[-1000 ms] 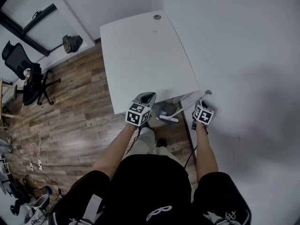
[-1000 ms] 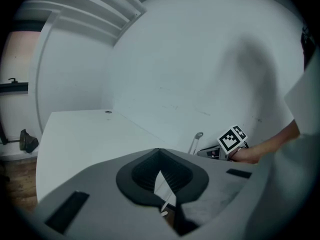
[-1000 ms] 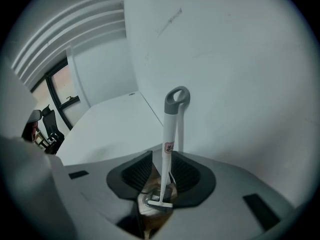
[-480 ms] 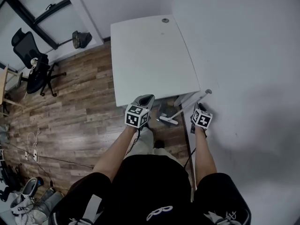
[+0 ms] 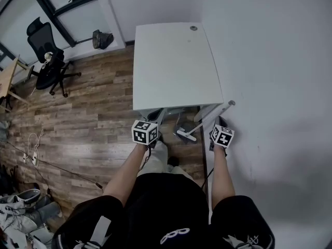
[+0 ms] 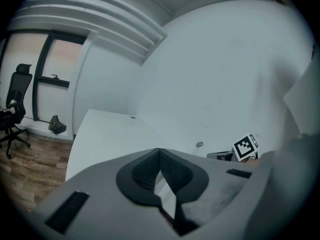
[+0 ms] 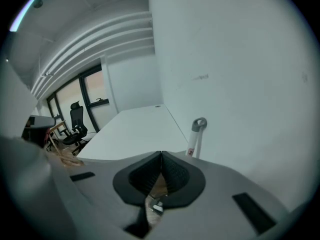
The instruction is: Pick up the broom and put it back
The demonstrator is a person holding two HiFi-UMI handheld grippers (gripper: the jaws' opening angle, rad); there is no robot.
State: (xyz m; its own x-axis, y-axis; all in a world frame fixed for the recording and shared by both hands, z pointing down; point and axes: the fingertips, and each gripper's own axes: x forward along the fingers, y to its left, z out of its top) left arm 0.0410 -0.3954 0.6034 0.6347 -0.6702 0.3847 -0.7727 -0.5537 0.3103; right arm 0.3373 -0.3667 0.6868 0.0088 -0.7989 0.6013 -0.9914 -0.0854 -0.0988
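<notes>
So both grippers are out in front of the near edge of the table (image 5: pixel 174 61) and neither one has anything in it. Left gripper (image 6: pixel 159 151): jaws pinched together at the tips, nothing between them, aimed over the tabletop. Right gripper (image 7: pixel 161 155): same deal, jaws closed tight and empty.

The broom (image 5: pixel 209 118) isn't picked up. It's leaning at an angle in the gap between the table's right side and the wall (image 5: pixel 270 61), with its head down on the floor (image 5: pixel 93 123) between the two grippers and the ringed top of the handle up by the wall. In the right gripper view the handle top sits just past the jaws, a bit to their right, clear of the pads.

Office chair (image 5: pixel 49 61) is far off to the left.
</notes>
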